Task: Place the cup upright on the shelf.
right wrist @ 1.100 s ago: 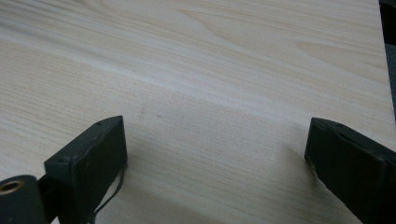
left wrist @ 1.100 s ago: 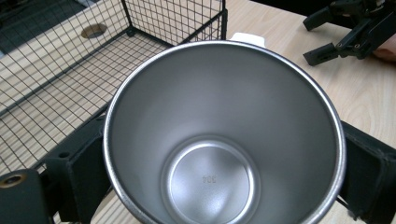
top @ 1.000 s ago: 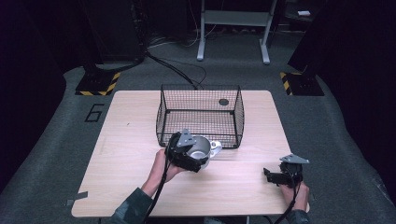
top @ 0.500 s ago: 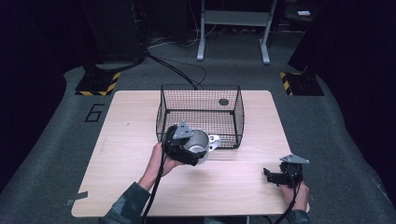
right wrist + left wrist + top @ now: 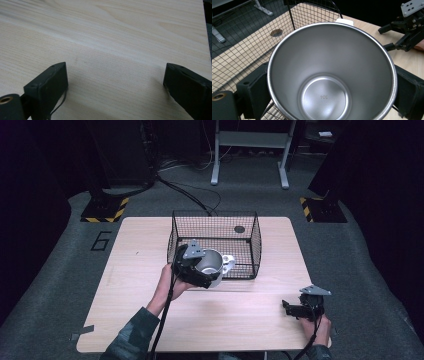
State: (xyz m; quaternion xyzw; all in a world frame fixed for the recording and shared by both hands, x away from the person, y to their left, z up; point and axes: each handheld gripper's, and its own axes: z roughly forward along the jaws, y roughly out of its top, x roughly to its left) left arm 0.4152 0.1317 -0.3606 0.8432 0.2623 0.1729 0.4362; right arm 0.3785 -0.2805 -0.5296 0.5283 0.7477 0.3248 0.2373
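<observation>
A steel cup (image 5: pixel 214 264) with a white handle (image 5: pixel 228 264) is held at the front left corner of a black wire basket (image 5: pixel 215 220). My left gripper (image 5: pixel 204 272) is shut on the cup, one jaw on each side of its wall. The left gripper view looks straight into the empty cup (image 5: pixel 324 57), with a black finger (image 5: pixel 253 96) on either side and the basket mesh (image 5: pixel 244 42) behind it. My right gripper (image 5: pixel 295 309) rests low at the table's near right, open. Its fingers (image 5: pixel 50 85) stand wide apart over bare wood.
The wooden table (image 5: pixel 140 270) carries the basket at its far middle. A round dark hole (image 5: pixel 239 229) in the tabletop shows through the mesh. Dark floor, cables and a stand's legs (image 5: pixel 250 150) lie beyond the far edge.
My left gripper has carried the cup away from the person, up against the basket's front. The right gripper has stayed where it was.
</observation>
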